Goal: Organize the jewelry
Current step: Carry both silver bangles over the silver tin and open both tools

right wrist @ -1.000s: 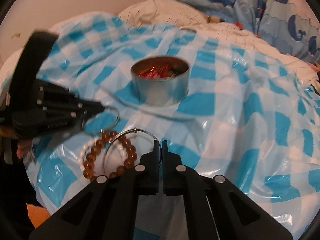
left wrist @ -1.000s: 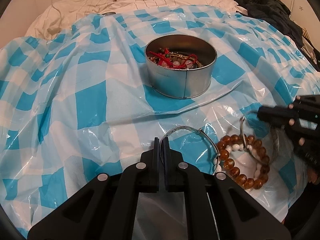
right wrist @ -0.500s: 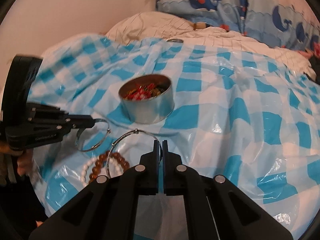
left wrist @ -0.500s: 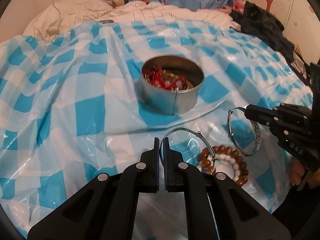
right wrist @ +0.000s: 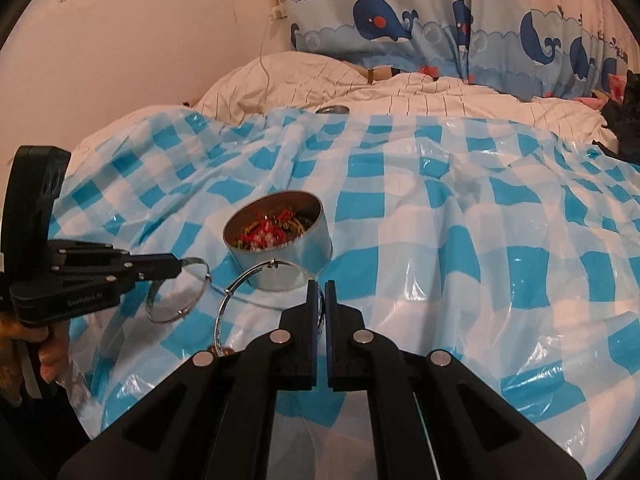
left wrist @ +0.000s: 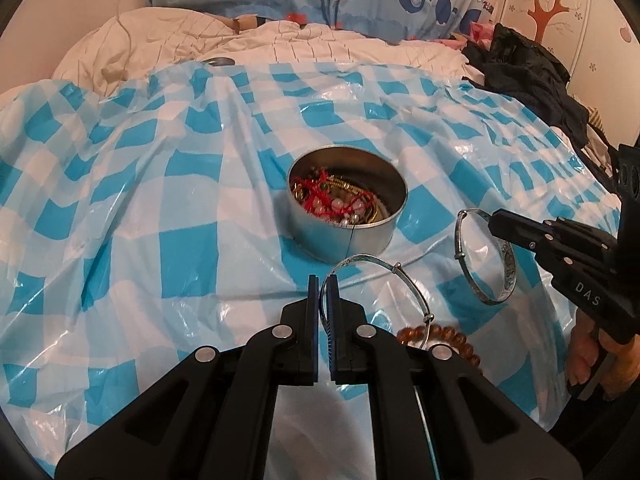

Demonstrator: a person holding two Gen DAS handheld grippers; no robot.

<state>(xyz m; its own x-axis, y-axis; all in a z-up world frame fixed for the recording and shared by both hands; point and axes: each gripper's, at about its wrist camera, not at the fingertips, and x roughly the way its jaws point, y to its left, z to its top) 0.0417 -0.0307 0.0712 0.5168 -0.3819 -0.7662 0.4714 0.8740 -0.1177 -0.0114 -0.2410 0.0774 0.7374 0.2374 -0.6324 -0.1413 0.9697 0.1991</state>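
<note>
My left gripper [left wrist: 323, 280] is shut on a silver bangle [left wrist: 372, 260], held in the air in front of the round tin [left wrist: 348, 240]. From the right, my right gripper [left wrist: 494, 218] is shut on a second silver bangle [left wrist: 502, 276], also off the cloth. The right wrist view shows that gripper [right wrist: 319, 284] pinching its bangle [right wrist: 240, 284] just before the tin [right wrist: 280, 272], with the left gripper [right wrist: 178, 268] and its bangle [right wrist: 156, 312] to the left. The tin holds red cord, beads and gold chains. An amber bead bracelet [left wrist: 444, 332] lies on the cloth, partly hidden.
A blue and white checked plastic sheet [left wrist: 192, 248] covers the bed. Behind it lie a white quilt [left wrist: 168, 40], a small round metal lid [left wrist: 218, 62] and whale curtains. Dark clothing [left wrist: 532, 68] is heaped at the back right. A hand [left wrist: 580, 356] holds the right gripper.
Both grippers have risen with their bangles, which have come up off the cloth and the bead bracelets. The right gripper has drawn nearer the tin.
</note>
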